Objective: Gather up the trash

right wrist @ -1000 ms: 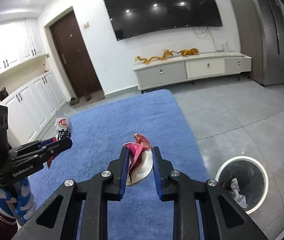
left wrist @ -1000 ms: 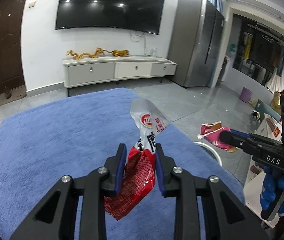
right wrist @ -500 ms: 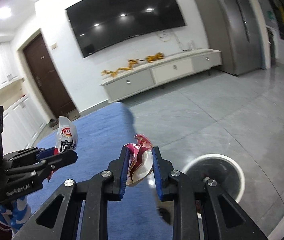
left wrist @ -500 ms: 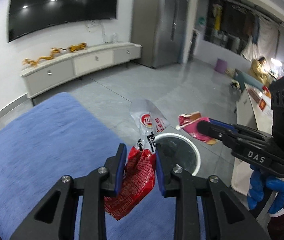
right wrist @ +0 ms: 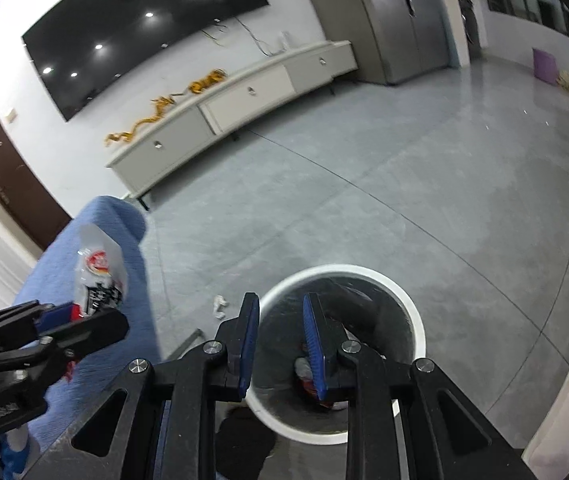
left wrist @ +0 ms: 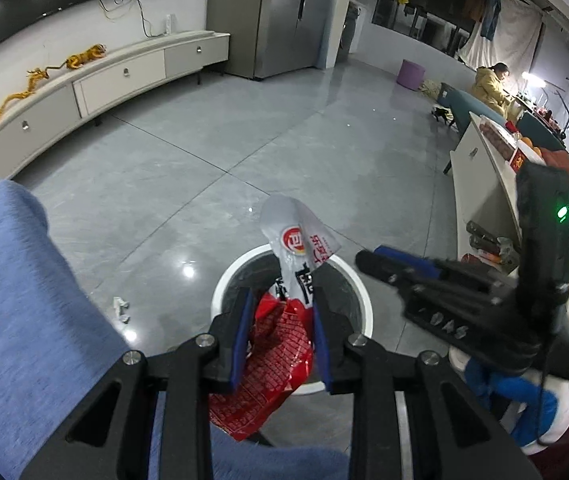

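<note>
Left gripper (left wrist: 280, 312) is clamped on a red-and-silver snack bag (left wrist: 280, 344), holding it right over the white-rimmed bin (left wrist: 224, 284) on the grey floor (left wrist: 244, 152). Right gripper (right wrist: 280, 320) hangs above the same bin with its fingers spread and nothing between them. There's some trash down in the bin, looks pinkish-red, can't make out more. A small white scrap (right wrist: 219, 305) lies on the floor beside the bin, near the blue rug (left wrist: 24, 300).

My left gripper (left wrist: 280, 336) and right gripper (right wrist: 280, 340) are black skeletal frames with blue finger pads and silver screws at the joints. At the right of the left view, white "DAS" lettering, a green indicator light, and a blue-and-white glove (left wrist: 524, 404).
</note>
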Tool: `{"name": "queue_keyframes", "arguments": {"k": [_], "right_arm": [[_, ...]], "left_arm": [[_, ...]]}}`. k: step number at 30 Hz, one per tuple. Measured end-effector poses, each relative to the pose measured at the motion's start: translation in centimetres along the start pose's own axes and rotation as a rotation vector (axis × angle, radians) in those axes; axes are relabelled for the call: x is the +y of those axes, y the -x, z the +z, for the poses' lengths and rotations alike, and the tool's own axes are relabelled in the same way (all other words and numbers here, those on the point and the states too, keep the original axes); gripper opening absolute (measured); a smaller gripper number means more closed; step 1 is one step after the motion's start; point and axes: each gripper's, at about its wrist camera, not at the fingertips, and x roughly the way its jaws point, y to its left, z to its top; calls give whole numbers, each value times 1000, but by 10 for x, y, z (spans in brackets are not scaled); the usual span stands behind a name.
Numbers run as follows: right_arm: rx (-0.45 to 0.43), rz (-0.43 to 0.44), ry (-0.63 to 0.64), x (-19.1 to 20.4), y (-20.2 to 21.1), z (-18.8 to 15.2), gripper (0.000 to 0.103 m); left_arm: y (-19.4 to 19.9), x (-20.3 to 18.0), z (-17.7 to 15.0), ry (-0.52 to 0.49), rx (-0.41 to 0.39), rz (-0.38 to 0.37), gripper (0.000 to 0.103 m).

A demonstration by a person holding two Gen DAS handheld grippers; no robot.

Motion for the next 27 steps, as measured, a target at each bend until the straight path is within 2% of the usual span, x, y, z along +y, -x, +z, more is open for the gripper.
{"name": "queue_keyframes", "arguments": {"k": [4,6,8,17,23,27], "right_arm": [[11,-20,-43,-16,-9,-4,22],[13,-33,-69,-26,-10,-6,22],[11,-44,-83,-32,-8,-7,22],[-15,-80,-99,-37,12,-5,31],[-55,-82,-58,-4,35,-5,41],[-77,-71,-20,29,50,-11,47]], "left_arm": [[-22,-2,8,9,33,-18,30],[-30,-3,10,24,48,-40,42],[-32,-5,11,40,44,-49,61],[-18,-9,8,80,17,-39,62],[28,-5,-5,106,-76,52,62],[67,7,-26,151,-159,131,64]]}}
